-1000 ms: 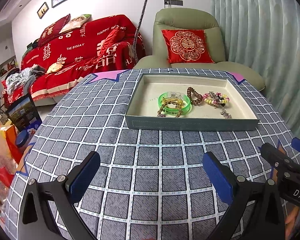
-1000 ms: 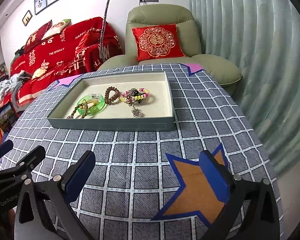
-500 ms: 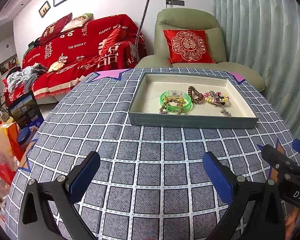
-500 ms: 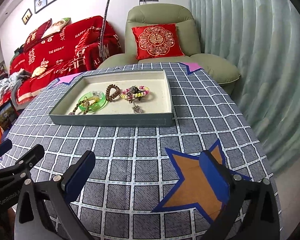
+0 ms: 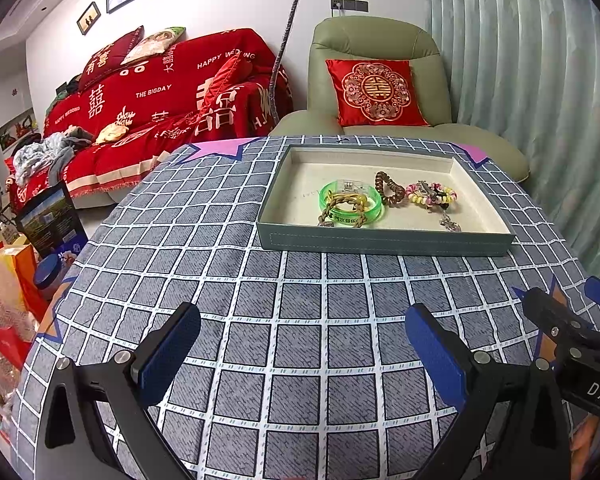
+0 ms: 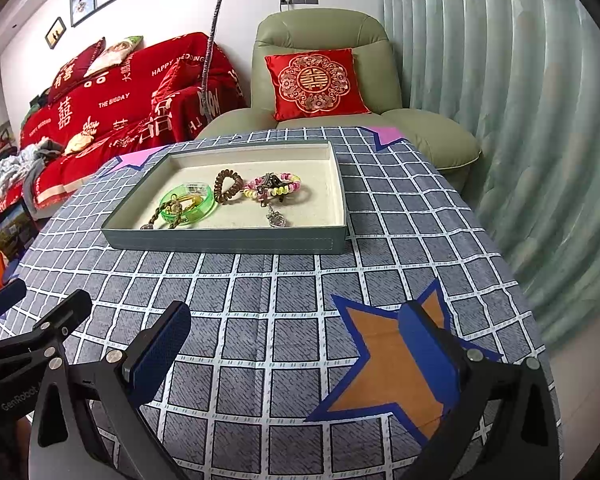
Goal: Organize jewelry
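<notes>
A grey-green jewelry tray (image 5: pixel 384 240) (image 6: pixel 228 242) stands on the checked tablecloth. In it lie a green bangle (image 5: pixel 352 203) (image 6: pixel 188 203) with a braided cord across it, a brown coil bracelet (image 5: pixel 389 189) (image 6: pixel 227 186), a pink-yellow bead bracelet (image 5: pixel 431 193) (image 6: pixel 273 186) and a small metal pendant (image 5: pixel 449 224) (image 6: pixel 275 218). My left gripper (image 5: pixel 302 354) is open and empty, held back from the tray's near side. My right gripper (image 6: pixel 294 354) is open and empty beside it, over an orange star mark (image 6: pixel 396 364).
A green armchair (image 5: pixel 380 80) with a red cushion stands behind the table, a red-covered sofa (image 5: pixel 148 112) at the back left, a curtain (image 6: pixel 520 120) on the right. Bags and boxes (image 5: pixel 12 272) sit on the floor at the left table edge.
Both grippers have drawn back and up a little from the tray, so the tray looks slightly farther. The jaws stay open and the jewelry has not moved.
</notes>
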The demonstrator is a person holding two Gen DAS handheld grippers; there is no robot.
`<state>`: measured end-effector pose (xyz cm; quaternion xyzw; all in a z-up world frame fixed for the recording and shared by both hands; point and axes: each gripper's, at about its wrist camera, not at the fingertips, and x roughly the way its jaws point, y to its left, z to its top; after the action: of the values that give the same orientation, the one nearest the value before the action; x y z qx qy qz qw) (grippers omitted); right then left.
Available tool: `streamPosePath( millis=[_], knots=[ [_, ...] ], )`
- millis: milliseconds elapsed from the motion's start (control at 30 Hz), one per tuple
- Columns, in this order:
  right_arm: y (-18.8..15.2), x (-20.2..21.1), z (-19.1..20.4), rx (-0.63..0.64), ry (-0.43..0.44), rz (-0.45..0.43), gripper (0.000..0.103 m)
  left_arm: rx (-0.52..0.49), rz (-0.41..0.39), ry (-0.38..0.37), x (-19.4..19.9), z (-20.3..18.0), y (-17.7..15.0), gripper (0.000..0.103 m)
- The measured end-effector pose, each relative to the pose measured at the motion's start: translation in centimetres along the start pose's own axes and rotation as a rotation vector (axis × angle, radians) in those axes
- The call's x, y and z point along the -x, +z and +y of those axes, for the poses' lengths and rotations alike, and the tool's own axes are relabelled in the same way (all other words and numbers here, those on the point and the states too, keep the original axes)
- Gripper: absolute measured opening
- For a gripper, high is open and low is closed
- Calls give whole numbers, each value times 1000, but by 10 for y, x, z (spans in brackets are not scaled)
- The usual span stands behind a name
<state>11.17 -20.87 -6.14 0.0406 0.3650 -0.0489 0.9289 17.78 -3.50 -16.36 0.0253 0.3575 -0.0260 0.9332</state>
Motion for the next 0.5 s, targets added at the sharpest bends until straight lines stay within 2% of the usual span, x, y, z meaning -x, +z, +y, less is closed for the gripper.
streamPosePath(
  millis=[500],
  knots=[
    [0, 0, 0, -1, 0, 0, 103, -3, 4, -3, 1, 0, 0, 103]
  ],
)
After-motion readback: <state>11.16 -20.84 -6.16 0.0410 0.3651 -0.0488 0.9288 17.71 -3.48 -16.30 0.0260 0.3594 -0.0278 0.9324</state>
